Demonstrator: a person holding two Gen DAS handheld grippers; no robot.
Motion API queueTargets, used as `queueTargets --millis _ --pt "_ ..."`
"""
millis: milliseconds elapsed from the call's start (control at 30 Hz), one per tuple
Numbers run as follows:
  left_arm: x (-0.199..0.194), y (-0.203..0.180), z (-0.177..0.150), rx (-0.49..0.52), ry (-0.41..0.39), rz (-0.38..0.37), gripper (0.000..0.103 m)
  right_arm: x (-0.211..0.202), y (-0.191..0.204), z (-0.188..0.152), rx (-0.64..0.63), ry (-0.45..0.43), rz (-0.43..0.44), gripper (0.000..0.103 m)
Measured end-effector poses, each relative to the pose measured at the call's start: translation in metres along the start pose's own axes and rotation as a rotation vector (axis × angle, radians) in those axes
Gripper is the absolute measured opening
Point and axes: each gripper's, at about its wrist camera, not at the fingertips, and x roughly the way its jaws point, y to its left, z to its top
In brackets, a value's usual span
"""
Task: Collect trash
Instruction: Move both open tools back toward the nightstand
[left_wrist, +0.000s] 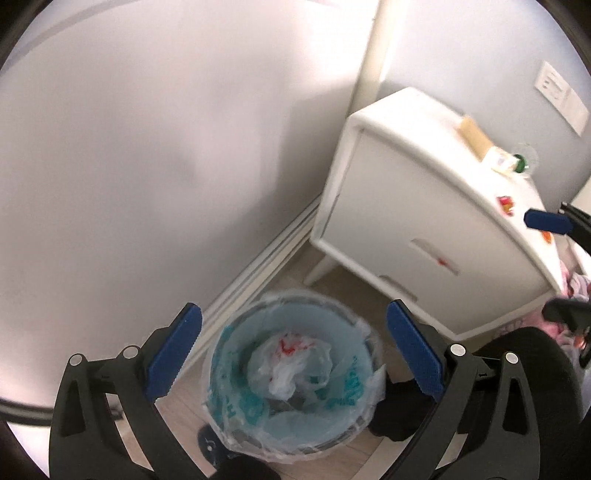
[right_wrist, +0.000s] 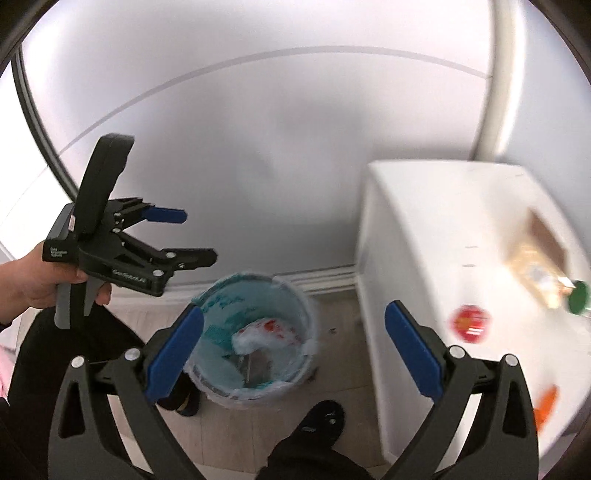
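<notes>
A crumpled white bag lies inside your lined bin, which stands on the floor by the wall, beside the white nightstand. Your left hand-held gripper gapes wide and empty above the bin. Your right hand-held gripper is equally wide, holding nothing.

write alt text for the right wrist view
The open, empty right gripper hangs above a bin lined with a teal bag, crumpled white plastic inside. A hand holds the open left gripper at left; a white nightstand stands at right.
</notes>
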Motion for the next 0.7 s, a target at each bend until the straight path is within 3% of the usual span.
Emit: queueTargets --millis 200,400,700 --pt "-0.027 -0.041 0.028 0.08 -0.057 -0.034 0.097 -0.065 -0.037 -0.011 0.084 -0.1 -0.092 0.096" --pt "-0.042 -0.09 0.051 0.157 -0.099 -0.079 0.097 -0.113 -0.072 -0.037 0.143 -0.136 -0.196 0.096" --pt "-0.036 -0.158 0.065 0.285 -0.116 -0.149 0.097 -0.14 -0.114 -0.079 0.224 -0.135 -0.282 0.096"
